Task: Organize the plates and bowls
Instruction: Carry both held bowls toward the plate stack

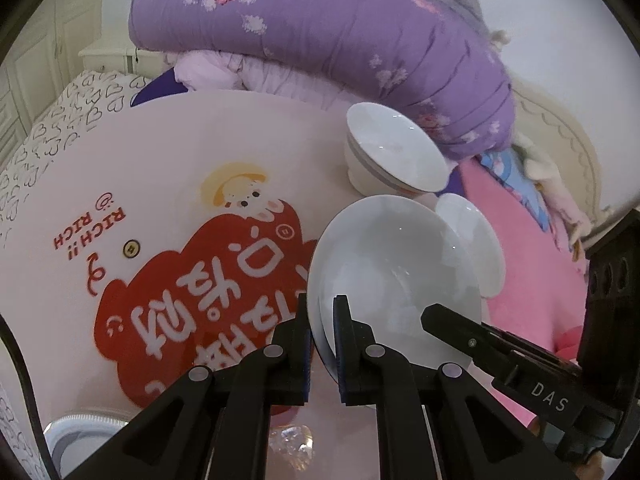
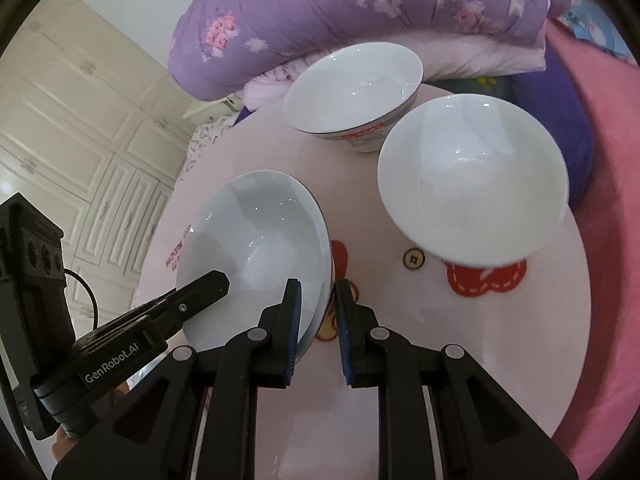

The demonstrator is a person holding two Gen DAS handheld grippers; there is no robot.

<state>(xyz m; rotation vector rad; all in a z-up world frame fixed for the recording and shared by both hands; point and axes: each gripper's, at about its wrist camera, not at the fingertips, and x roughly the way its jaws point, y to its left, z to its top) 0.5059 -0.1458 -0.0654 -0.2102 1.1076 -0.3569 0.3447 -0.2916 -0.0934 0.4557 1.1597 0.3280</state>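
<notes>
A white plate point(image 1: 396, 272) is lifted and tilted above the round pink table point(image 1: 160, 168), with a second rim showing just under it. My left gripper point(image 1: 323, 300) is shut on its left rim. My right gripper point(image 2: 316, 286) is shut on the opposite rim of the same plate point(image 2: 256, 236). One finger point(image 1: 448, 326) of the right gripper reaches over the plate in the left wrist view. A finger point(image 2: 208, 284) of the left gripper does the same in the right wrist view. A grey-banded bowl point(image 2: 352, 92) and a plain white bowl point(image 2: 472, 184) stand on the table beyond.
A purple floral quilt point(image 1: 320, 28) is piled behind the table, close to the banded bowl point(image 1: 394, 152). Pink bedding point(image 2: 608, 240) borders the table's right edge. White cupboard doors point(image 2: 80, 128) stand at the left. A lidded jar point(image 1: 80, 432) sits near the table's front edge.
</notes>
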